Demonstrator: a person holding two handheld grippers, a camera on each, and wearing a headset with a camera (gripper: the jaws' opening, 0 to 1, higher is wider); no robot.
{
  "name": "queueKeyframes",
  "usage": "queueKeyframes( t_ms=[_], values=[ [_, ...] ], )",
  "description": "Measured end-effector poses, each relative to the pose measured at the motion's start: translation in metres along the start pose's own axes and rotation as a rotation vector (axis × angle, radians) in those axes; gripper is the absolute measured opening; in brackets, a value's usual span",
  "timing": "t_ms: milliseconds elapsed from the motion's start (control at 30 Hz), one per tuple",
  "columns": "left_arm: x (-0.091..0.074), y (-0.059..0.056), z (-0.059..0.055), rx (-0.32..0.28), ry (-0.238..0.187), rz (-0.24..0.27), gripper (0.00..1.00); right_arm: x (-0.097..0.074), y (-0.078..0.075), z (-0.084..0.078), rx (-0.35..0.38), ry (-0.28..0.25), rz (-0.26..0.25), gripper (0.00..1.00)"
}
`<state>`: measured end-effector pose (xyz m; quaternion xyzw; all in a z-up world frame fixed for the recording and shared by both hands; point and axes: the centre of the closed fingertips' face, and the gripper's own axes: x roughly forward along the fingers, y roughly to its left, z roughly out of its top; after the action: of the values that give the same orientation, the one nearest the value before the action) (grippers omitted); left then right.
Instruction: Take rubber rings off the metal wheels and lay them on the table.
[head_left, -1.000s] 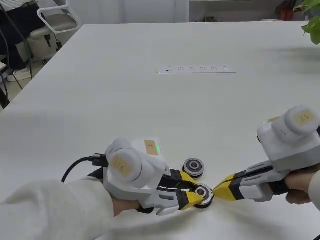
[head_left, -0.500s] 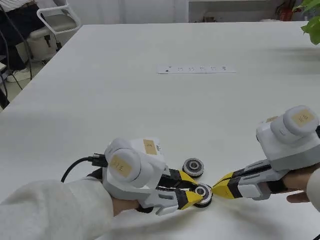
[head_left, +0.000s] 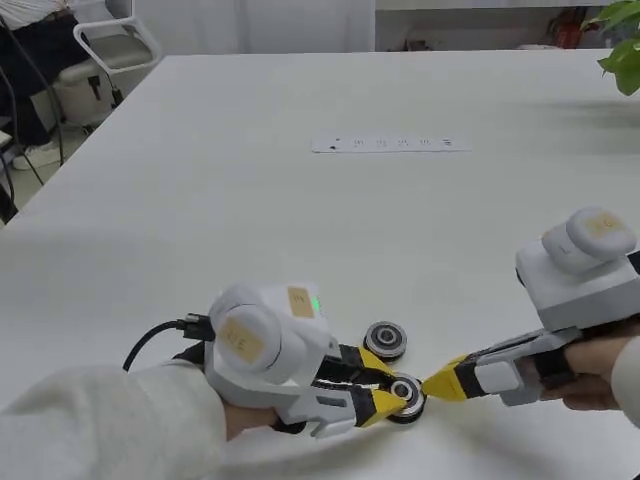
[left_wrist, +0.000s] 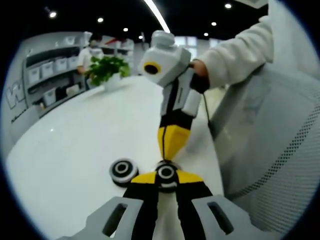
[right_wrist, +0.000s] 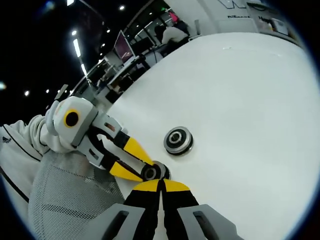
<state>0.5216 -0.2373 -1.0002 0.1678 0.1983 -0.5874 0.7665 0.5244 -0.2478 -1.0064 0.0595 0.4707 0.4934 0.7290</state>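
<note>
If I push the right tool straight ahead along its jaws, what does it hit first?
The wheel gripped by the left tool: it sits right at the shut tips of the right tool, perhaps touching them. The second wheel lies off that line, to one side.

Bright, even light. A ceiling strip light (left_wrist: 157, 15) glows at twelve o'clock in the left gripper view; the worktop (head_left: 300, 200) carries soft shadows near six o'clock; fisheye edges bend.
</note>
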Motion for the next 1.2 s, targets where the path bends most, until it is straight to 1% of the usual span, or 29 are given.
queueKeyframes(
  t_ms=[33, 67, 100, 333, 633, 967, 1100, 1200],
  values=[
    [0.000, -0.001, 0.000, 0.005, 0.001, 0.001, 0.13, 0.000, 0.001, 0.000, 0.037, -0.008, 0.014, 0.00],
    [0.000, -0.001, 0.000, 0.008, 0.003, 0.002, 0.13, 0.000, 0.001, 0.000, 0.059, -0.009, 0.018, 0.00],
    [0.000, -0.001, 0.000, 0.013, 0.005, 0.002, 0.13, 0.000, 0.001, 0.000, 0.065, -0.012, 0.020, 0.00],
    [0.000, 0.000, 0.000, 0.020, 0.004, 0.006, 0.13, 0.001, 0.005, 0.001, 0.060, -0.012, 0.019, 0.00],
    [0.001, 0.000, -0.001, 0.019, 0.000, 0.009, 0.13, 0.001, 0.008, 0.002, 0.077, -0.018, 0.036, 0.00],
    [0.001, 0.000, -0.001, 0.015, -0.003, 0.008, 0.13, 0.002, 0.013, 0.003, 0.065, -0.014, 0.051, 0.00],
    [0.001, 0.000, 0.000, 0.014, -0.003, 0.009, 0.13, 0.002, 0.014, 0.004, 0.066, -0.016, 0.060, 0.00],
    [0.001, 0.000, 0.000, 0.014, -0.003, 0.009, 0.13, 0.003, 0.019, 0.006, 0.066, -0.024, 0.081, 0.00]
  ],
)
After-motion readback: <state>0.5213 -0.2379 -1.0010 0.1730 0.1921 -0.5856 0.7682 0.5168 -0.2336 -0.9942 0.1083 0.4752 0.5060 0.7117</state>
